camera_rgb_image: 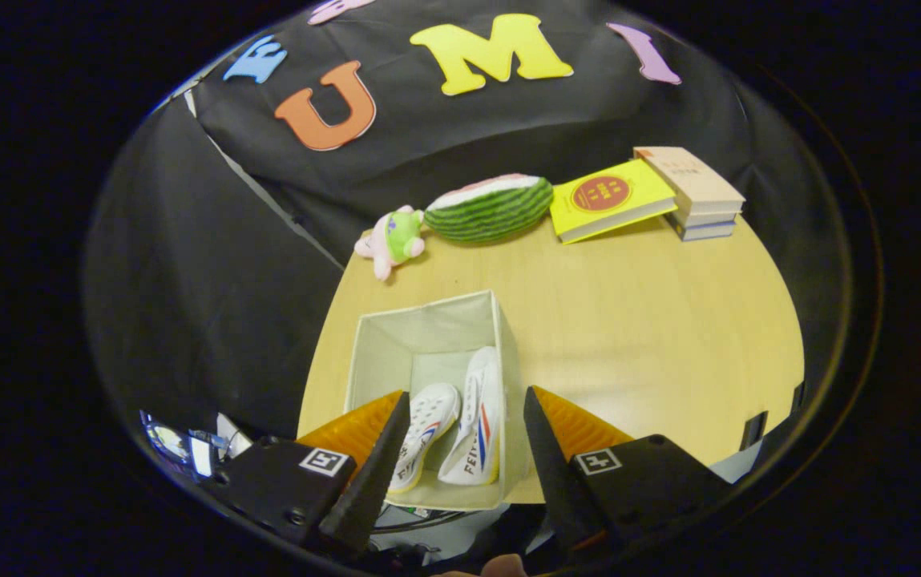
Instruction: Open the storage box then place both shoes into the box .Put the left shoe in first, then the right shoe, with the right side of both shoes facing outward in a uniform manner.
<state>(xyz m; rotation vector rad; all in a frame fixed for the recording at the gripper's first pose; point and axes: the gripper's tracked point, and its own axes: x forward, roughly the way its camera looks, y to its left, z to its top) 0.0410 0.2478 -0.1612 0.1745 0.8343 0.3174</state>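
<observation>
Item one, as I am reading it from my station: the storage box (428, 336), a soft-sided cloth cube in pale cream, is sitting open-topped on the near left part of the table (628, 336), its walls slightly slack and its rim square. Inside it, two white shoes are lying side by side, both showing red and blue stripes; the left-hand shoe (426, 425) is resting lower and flatter with perforated toe dots facing up, and the right-hand shoe (480, 425) is leaning on its side against the box's right wall. The gripper (466, 425) is hovering above the box's near rim with its fingers standing apart and holding nothing, the shoes showing in the gap between them. Item two: the table is a smooth, light wood-grain top with a rounded edge, and I am seeing a broad bare stretch of it to the right of the box. Item three, along the far edge, well apart from the box: a small plush toy (392, 239), a ribbed green watermelon-slice cushion (492, 208), a yellow book (608, 199) lying tilted, and a short stack of books (696, 192) just beside it.
</observation>
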